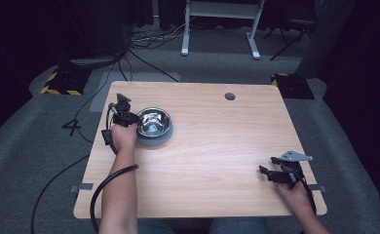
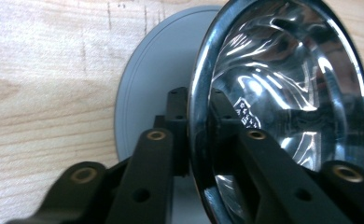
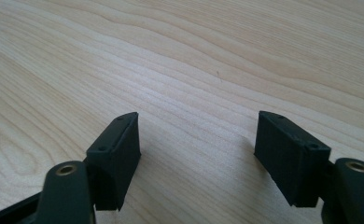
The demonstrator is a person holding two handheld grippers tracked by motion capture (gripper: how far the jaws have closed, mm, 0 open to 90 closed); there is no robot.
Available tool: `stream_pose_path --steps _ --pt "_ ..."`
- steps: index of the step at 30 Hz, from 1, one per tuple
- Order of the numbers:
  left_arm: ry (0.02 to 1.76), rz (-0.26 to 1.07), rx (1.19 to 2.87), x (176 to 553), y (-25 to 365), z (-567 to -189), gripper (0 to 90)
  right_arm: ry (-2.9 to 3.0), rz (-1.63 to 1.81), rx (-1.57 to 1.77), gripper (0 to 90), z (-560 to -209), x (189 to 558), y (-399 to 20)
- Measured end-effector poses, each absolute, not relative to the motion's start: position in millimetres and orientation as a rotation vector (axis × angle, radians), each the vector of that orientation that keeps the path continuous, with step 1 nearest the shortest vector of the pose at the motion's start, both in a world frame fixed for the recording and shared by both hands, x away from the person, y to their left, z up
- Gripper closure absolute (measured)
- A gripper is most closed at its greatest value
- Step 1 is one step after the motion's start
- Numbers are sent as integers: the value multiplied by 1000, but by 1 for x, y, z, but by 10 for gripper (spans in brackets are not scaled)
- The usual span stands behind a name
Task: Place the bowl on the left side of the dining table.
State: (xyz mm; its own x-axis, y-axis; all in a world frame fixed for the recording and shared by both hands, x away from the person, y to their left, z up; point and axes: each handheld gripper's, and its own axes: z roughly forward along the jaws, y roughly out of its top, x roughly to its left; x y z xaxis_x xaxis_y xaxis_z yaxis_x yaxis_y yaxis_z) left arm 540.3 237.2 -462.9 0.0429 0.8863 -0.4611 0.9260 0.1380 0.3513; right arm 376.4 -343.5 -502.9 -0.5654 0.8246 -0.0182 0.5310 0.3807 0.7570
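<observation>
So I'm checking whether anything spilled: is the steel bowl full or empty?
Empty. The steel bowl shows bare, shiny metal inside, with only reflections; the left tongs pinch its rim.

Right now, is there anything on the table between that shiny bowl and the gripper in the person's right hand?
No. In the high view, only bare wooden table lies between the steel bowl and the right gripper.

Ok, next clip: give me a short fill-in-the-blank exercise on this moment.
1. The left gripper is shut on the ____ of the steel bowl.
2. The bowl sits on a ____ base.
3. The right gripper has its jaws ____ over the bare table.

Missing words: rim; grey; open
</observation>
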Motion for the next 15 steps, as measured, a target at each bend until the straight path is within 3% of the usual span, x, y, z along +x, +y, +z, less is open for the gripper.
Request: stream_pose_path --steps 4,10,15 --pt "1848 -61 1781 539 239 -463 749 2251 1019 1176 312 -503 376 -343" --pt "1875 38 1831 535 239 -458 604 2248 1019 1179 310 -503 376 -343" --pt "1838 104 1849 532 238 -449 560 2248 1019 1179 310 -503 376 -343"
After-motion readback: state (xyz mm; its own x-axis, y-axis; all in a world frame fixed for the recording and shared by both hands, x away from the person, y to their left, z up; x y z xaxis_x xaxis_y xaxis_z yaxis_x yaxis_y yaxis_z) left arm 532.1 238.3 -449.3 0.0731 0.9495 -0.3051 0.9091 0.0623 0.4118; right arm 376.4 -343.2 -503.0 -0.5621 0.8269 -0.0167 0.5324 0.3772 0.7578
